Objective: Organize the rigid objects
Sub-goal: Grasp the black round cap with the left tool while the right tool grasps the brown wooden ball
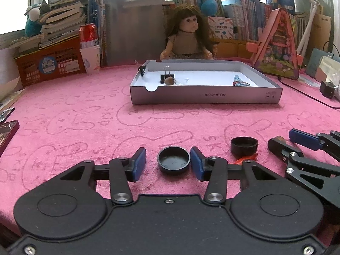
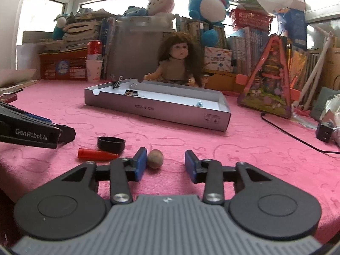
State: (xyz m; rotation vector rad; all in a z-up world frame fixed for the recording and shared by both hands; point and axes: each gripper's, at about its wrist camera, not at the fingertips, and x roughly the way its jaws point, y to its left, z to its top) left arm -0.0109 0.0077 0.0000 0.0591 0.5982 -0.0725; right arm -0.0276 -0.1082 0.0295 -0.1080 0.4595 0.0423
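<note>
In the left wrist view, a shallow black cap lies open side up on the pink cloth between the blue pads of my left gripper. The right pad is at its rim and the left pad stands clear, so the gripper is open. A second black cap sits to the right with a red cone-shaped piece in front of it. In the right wrist view, my right gripper is open around a small brown ball, which rests against its left pad. The black cap and red piece lie to its left.
A grey box lid used as a tray stands mid-table, holding binder clips, a brown nut and a wrapped sweet. Behind it sit a doll, books, an orange crate and a cup. A black cable runs along the right.
</note>
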